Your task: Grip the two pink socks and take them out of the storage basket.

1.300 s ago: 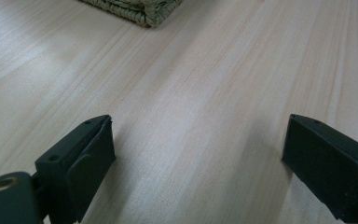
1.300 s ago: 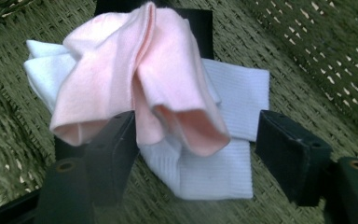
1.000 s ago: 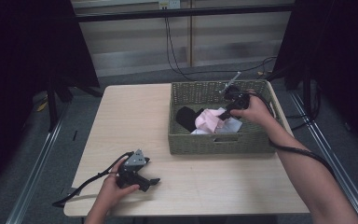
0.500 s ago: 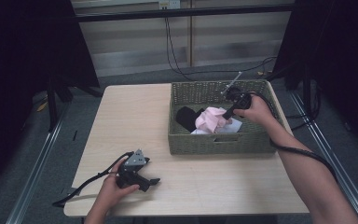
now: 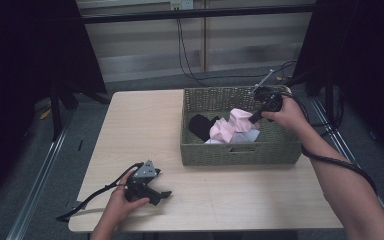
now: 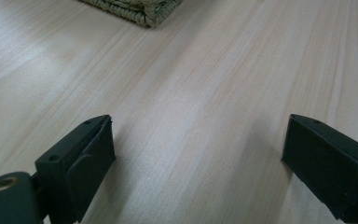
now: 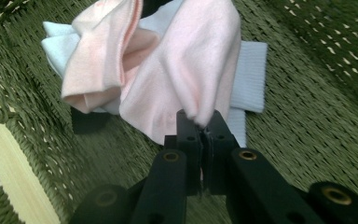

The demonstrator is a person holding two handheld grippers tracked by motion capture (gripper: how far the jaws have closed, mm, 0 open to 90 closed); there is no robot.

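Pale wood forms the table [image 5: 230,200], across which both forearms are extended from the near edge. Woven green wicker makes up the basket [image 5: 240,152], which is set on the table's far right part. The right forearm is stretched forward along the table's right side, the wrist bent inward over the basket's right rim, so that the right gripper [image 5: 256,116] is pointed down and leftward into the basket. Its jaws have just been closing and are pressed together on a fold of the pink sock [image 7: 186,70], which is drawn up from a small heap of pale blue cloth [image 7: 249,74] and a black garment [image 5: 200,125]. The left hand [image 5: 117,200] is rested on the table near its front left edge, and the left gripper [image 5: 166,196] is laid level there, its jaws spread wide over bare wood.
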